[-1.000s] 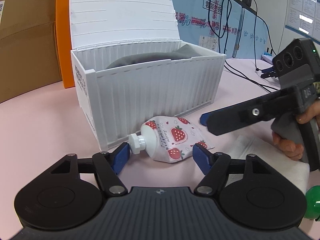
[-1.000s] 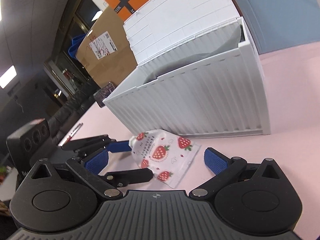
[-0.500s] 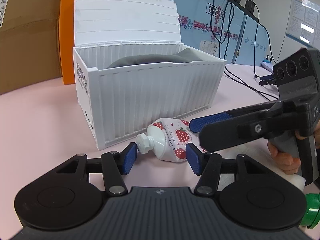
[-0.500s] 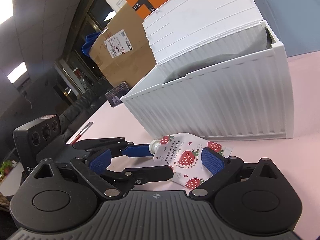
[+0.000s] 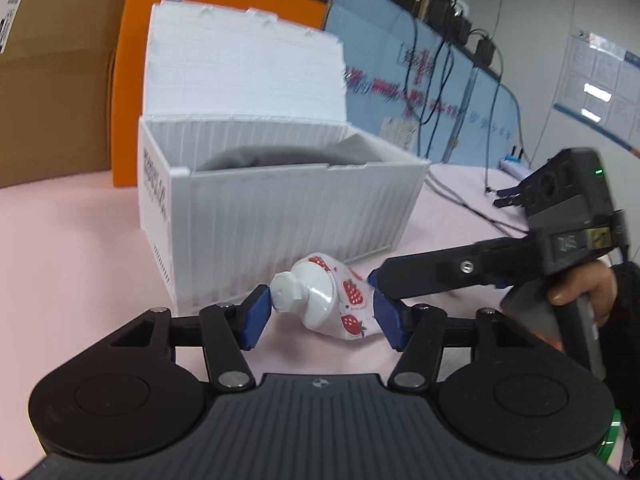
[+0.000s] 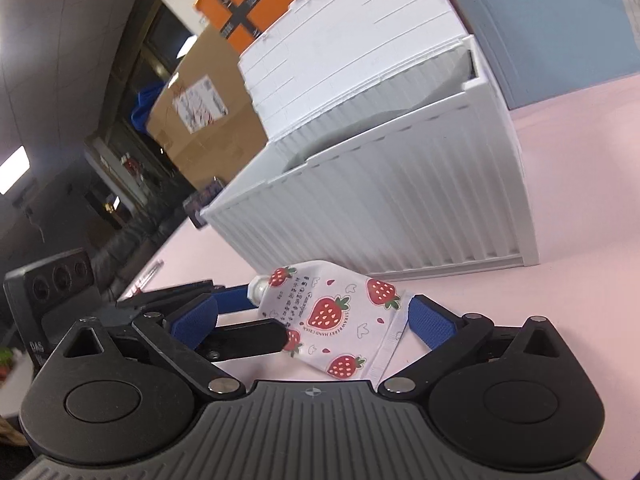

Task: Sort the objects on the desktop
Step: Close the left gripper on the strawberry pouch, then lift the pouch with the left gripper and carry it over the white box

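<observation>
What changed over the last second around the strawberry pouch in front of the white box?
The left tongs have narrowed around the strawberry pouch and are closing, their blue pads now at its cap and body; the pouch has tipped up with its cap end towards the left camera. The right tongs have come in wide open around its flat end. The white box, lid up with grey cloth inside, stayed put on the pink table.

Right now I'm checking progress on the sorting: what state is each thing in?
White box: lid up, something grey inside.
Strawberry pouch: cap on, lying on the table, outside the box.
Left gripper: jaws closing around the pouch's cap end.
Right gripper: jaws opening, astride the pouch.
</observation>
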Tool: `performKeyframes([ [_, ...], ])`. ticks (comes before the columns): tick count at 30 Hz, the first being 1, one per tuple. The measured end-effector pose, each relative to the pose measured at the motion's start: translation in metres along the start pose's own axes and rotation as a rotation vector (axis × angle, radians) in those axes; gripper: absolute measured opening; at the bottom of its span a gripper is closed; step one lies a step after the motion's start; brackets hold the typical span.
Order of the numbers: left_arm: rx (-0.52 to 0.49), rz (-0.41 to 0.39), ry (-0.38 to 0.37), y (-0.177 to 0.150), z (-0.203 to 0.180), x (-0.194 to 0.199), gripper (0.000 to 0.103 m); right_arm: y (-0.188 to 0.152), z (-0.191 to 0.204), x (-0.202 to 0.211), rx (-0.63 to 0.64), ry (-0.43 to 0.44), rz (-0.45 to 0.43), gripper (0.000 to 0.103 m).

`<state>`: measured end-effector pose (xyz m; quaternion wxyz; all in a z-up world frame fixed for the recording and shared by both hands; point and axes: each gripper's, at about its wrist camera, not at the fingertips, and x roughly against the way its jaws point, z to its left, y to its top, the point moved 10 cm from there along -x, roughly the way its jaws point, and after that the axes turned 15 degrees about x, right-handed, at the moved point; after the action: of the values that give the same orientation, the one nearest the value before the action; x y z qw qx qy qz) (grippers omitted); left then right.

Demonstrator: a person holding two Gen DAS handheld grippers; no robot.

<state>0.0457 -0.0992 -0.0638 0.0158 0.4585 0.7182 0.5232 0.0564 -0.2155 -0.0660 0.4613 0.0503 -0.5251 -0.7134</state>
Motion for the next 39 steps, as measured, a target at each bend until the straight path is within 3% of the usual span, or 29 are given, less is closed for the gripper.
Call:
performKeyframes([
  [2, -0.002, 0.007, -0.056, -0.001, -0.009, -0.001, 0.038, 0.000, -0.001, 0.002, -0.014, 0.013, -0.012, 0.103],
  [6, -0.028, 0.056, -0.025, -0.010, -0.017, -0.018, 0.038, -0.001, 0.003, 0.002, 0.006, 0.014, -0.007, 0.103],
  [14, 0.053, 0.058, -0.039, -0.003, -0.015, -0.024, 0.030, 0.000, 0.005, 0.006, -0.015, 0.043, -0.034, 0.103],
  [27, -0.001, -0.075, -0.094, 0.027, -0.049, 0.007, 0.029, 0.033, 0.053, 0.030, 0.087, 0.125, -0.127, 0.103],
  [31, -0.020, -0.116, -0.110, 0.043, -0.057, 0.015, 0.014, 0.052, 0.061, 0.033, 0.125, 0.113, -0.140, 0.103],
  [39, -0.021, -0.180, -0.093, 0.071, -0.055, 0.023, 0.014, 0.081, 0.081, 0.021, 0.197, 0.117, -0.156, 0.103],
])
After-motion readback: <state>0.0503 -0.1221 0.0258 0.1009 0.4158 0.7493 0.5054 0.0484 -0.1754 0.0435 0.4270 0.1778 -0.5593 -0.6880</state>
